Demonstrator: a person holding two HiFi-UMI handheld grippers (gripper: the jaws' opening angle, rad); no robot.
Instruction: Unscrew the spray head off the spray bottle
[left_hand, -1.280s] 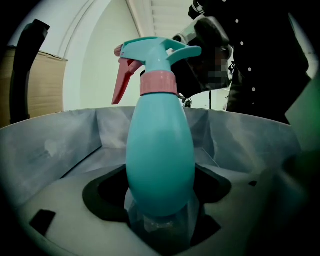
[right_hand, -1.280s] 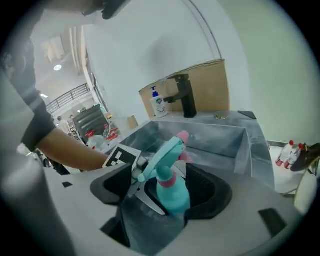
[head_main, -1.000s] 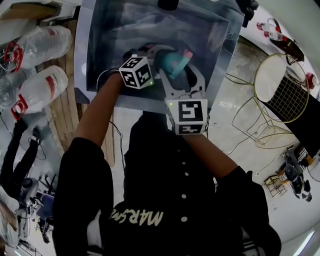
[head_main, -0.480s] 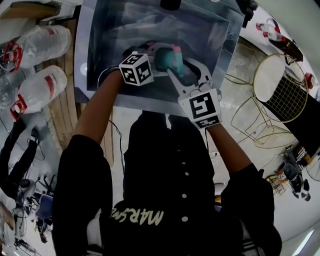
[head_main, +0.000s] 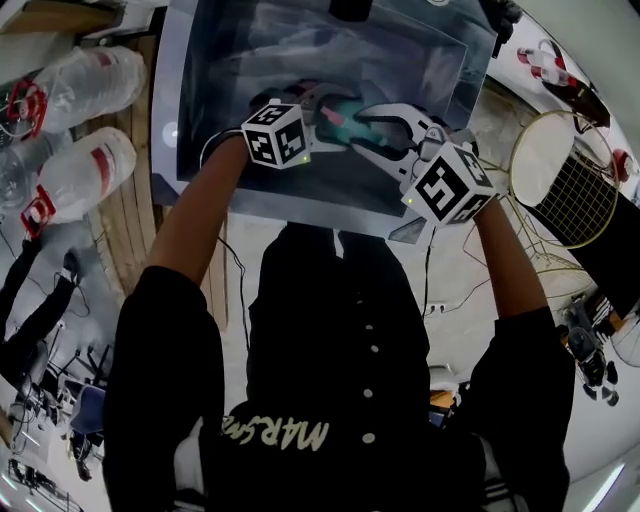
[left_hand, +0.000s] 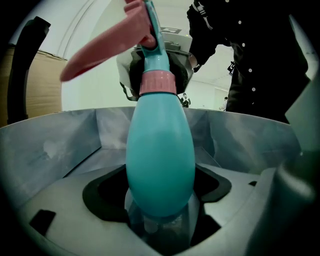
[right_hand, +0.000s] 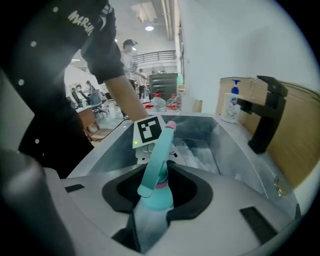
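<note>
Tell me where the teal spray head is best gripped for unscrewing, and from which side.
Grip the pink collar ring under the teal plastic spray head, coming from the head end, opposite the left gripper clamping the teal egg-shaped bottle body. The ring is round, likely the threaded part; the long pink trigger sticks out sideways and could foul.

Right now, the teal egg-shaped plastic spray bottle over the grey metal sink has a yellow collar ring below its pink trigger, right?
Not quite: the left gripper view shows the collar ring is pink, not yellow. The rest holds: the teal egg-shaped plastic spray bottle is over the grey metal sink, collar below its pink trigger.
</note>
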